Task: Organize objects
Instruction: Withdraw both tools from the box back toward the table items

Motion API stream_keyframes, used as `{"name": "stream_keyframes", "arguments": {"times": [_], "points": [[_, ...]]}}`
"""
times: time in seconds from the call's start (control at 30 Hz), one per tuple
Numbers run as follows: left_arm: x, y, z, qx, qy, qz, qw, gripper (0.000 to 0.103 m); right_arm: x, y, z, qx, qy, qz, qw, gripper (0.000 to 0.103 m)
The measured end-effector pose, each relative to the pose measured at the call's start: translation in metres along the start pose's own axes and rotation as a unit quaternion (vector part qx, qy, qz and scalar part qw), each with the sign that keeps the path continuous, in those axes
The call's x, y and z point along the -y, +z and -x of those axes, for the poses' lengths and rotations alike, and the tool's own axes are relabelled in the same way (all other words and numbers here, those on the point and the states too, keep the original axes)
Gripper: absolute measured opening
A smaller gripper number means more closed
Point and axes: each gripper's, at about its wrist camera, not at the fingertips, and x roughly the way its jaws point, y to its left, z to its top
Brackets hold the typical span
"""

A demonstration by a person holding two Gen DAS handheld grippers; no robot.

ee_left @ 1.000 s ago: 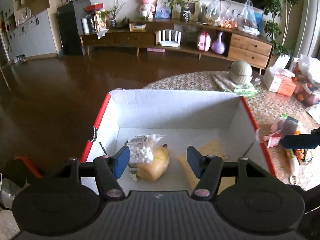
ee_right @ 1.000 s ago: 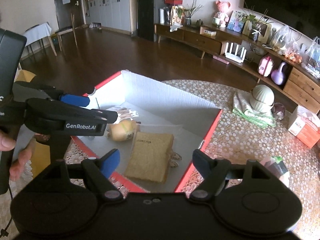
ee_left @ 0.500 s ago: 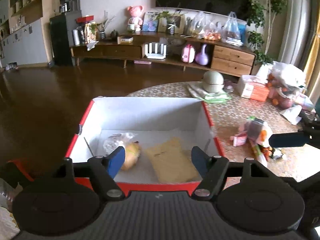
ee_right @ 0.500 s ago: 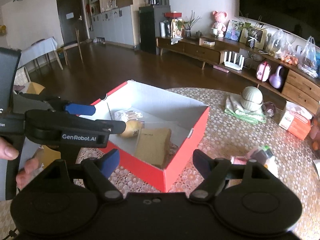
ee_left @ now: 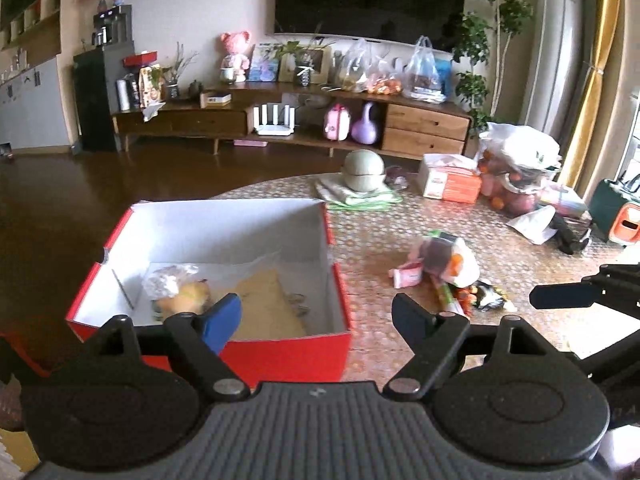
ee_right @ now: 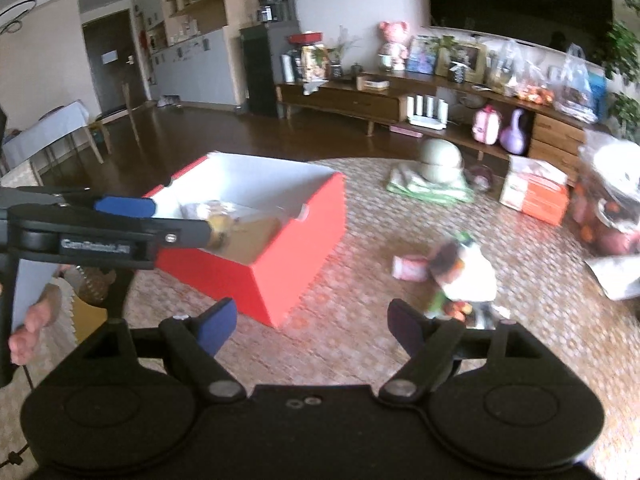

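A red box [ee_left: 296, 354] with a white inside stands on the round table; it also shows in the right wrist view [ee_right: 280, 252]. In it lie a clear bag of white balls [ee_left: 164, 282], a yellow round item [ee_left: 186, 298] and a tan flat pad [ee_left: 268, 304]. A heap of small packets [ee_left: 444, 268] lies on the table right of the box, blurred in the right wrist view [ee_right: 460, 268]. My left gripper [ee_left: 318, 320] is open and empty at the box's near right corner. My right gripper [ee_right: 310, 324] is open and empty above the table between box and heap.
A green cap on folded cloth [ee_left: 362, 178], an orange carton [ee_left: 450, 178] and fruit bags [ee_left: 516, 172] sit at the table's far side. My left gripper's side [ee_right: 100, 232] crosses the right wrist view on the left. A sideboard [ee_left: 288, 120] lines the far wall.
Both grippers have pulled back from above the box and swung right. The box has shifted left in both views and the packet heap has come into view. Both stay open.
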Motion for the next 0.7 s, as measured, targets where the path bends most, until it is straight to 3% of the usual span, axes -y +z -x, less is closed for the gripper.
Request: {"name": "stream_keyframes", "arguments": {"times": [0.3,0.67,0.7], "points": [[0.044,-0.019,-0.010,-0.002,-0.025,-0.011,0.9996,0.083,0.056,-0.026,0.017,-0.003,-0.033,-0.040,0.999,0.082],[0.092,-0.032,-0.045,-0.029,-0.056,-0.030,0.9975,0.089,0.110,-0.041,0.016,-0.009,-0.062,-0.072,0.995,0.082],[0.095,-0.033,-0.048,-0.031,-0.058,-0.031,0.9973,0.093,0.114,-0.042,0.014,-0.011,-0.064,-0.074,0.995,0.082]]}}
